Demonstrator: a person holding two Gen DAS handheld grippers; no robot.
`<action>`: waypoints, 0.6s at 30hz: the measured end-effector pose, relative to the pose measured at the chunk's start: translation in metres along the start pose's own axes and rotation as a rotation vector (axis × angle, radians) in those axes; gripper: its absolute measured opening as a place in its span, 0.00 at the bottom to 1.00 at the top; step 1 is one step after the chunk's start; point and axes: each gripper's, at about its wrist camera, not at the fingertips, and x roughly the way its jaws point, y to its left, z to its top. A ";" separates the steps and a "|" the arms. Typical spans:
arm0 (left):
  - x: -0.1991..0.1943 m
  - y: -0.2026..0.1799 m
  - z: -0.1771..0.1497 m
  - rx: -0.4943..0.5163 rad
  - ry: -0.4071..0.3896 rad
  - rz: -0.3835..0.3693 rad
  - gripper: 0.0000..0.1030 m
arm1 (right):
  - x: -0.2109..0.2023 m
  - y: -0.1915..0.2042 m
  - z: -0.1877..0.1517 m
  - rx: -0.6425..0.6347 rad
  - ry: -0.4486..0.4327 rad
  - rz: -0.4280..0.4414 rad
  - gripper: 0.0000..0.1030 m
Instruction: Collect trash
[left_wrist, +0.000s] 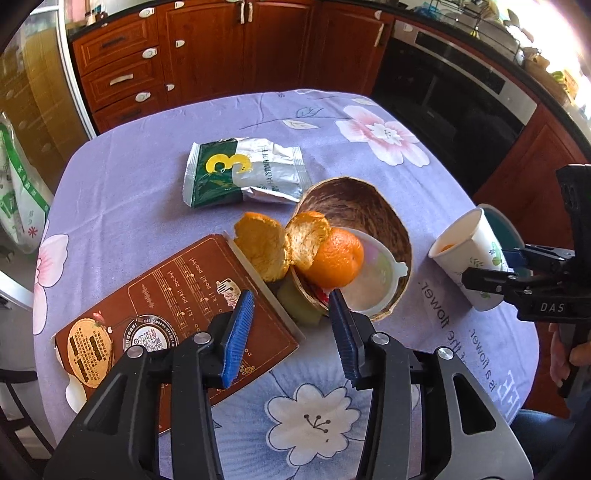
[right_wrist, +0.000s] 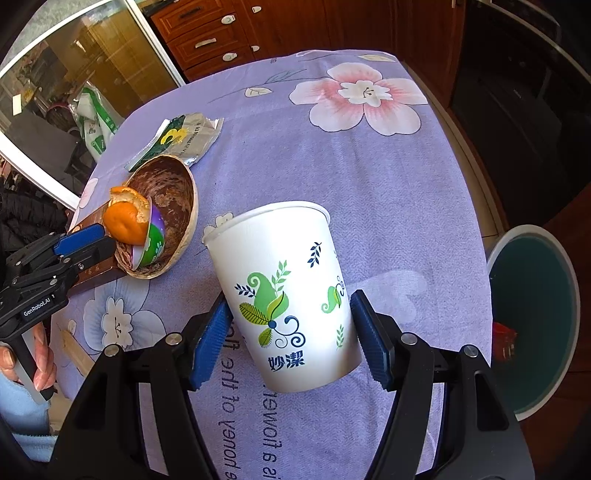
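Observation:
My left gripper (left_wrist: 291, 299) stands open and empty just short of a pile of orange peel (left_wrist: 266, 251). The peel lies across a clear plastic cup (left_wrist: 373, 280) that rests in a brown coconut-shell bowl (left_wrist: 354, 206). My right gripper (right_wrist: 291, 317) is shut on a white paper cup (right_wrist: 288, 280) with green leaf print, held tilted above the cloth. In the left wrist view this paper cup (left_wrist: 469, 247) shows a bit of orange inside, with the right gripper (left_wrist: 487, 266) on it. A silver-green snack wrapper (left_wrist: 243, 173) and a flat brown box (left_wrist: 166, 317) lie on the table.
The round table wears a purple flowered cloth (right_wrist: 351, 166). A bin (right_wrist: 532, 295) with a white rim and teal liner stands beyond the table's right edge, something red inside. Wooden cabinets (left_wrist: 207, 48) and an oven (left_wrist: 454, 88) lie behind. A hand (right_wrist: 40, 365) holds the left gripper (right_wrist: 105, 240).

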 end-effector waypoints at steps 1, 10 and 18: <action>0.000 0.001 0.000 -0.009 0.003 -0.007 0.43 | 0.000 0.000 0.000 0.000 0.001 0.000 0.61; 0.006 -0.020 0.014 0.130 -0.032 0.081 0.49 | -0.001 -0.001 -0.001 0.005 0.009 0.012 0.61; 0.019 -0.051 0.018 0.297 -0.047 0.149 0.56 | 0.001 -0.003 0.003 0.011 0.008 0.027 0.61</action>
